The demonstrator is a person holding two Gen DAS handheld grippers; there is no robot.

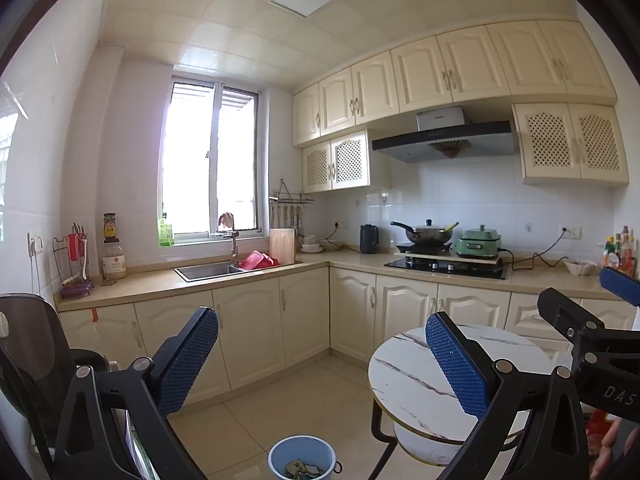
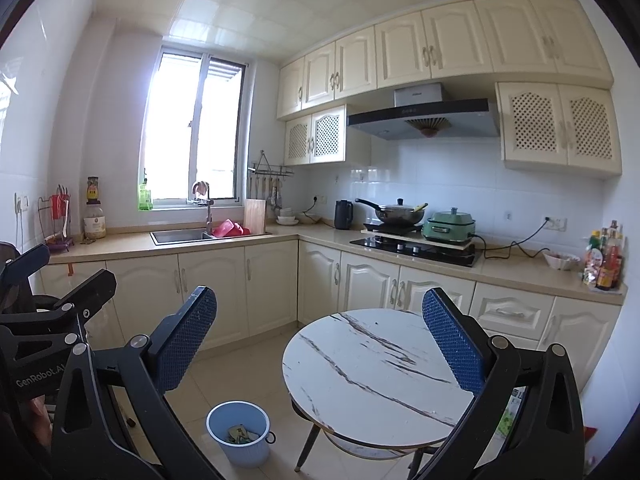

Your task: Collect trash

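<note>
The blue-padded fingers (image 1: 188,360) of the left gripper (image 1: 320,364) stand wide apart with nothing between them, and the blue-padded fingers (image 2: 454,344) of the right gripper (image 2: 320,340) are spread just as wide and equally empty; both are held up in the air facing a cream-cabinet kitchen. Low between them, on the beige tiled floor (image 2: 248,368), stands the round light-blue plastic bin (image 2: 239,432) just beside the round white marble-patterned table (image 2: 372,372). Some crumpled scraps of trash (image 2: 240,435) lie at its bottom, greenish and pale, too small to identify. In the left wrist view the bin (image 1: 302,456) is cut off by the bottom edge of the frame, and only part of its contents (image 1: 303,470) shows. The table top itself is bare where visible, though the right gripper's finger hides its right edge, and its lower shelf is mostly hidden. At the right edge of the left view the other gripper's black frame intrudes, with part of a hand (image 1: 612,448) beneath it; something red there is blurred beyond telling. Behind the right finger in the right view, a green-and-white packet (image 2: 510,416) is partly hidden near the floor. A dark mesh-backed chair (image 1: 28,360) is cut off at the left. On the beige countertop (image 2: 520,272) sit a black wok (image 2: 396,212) and a green cooker (image 2: 450,226).
</note>
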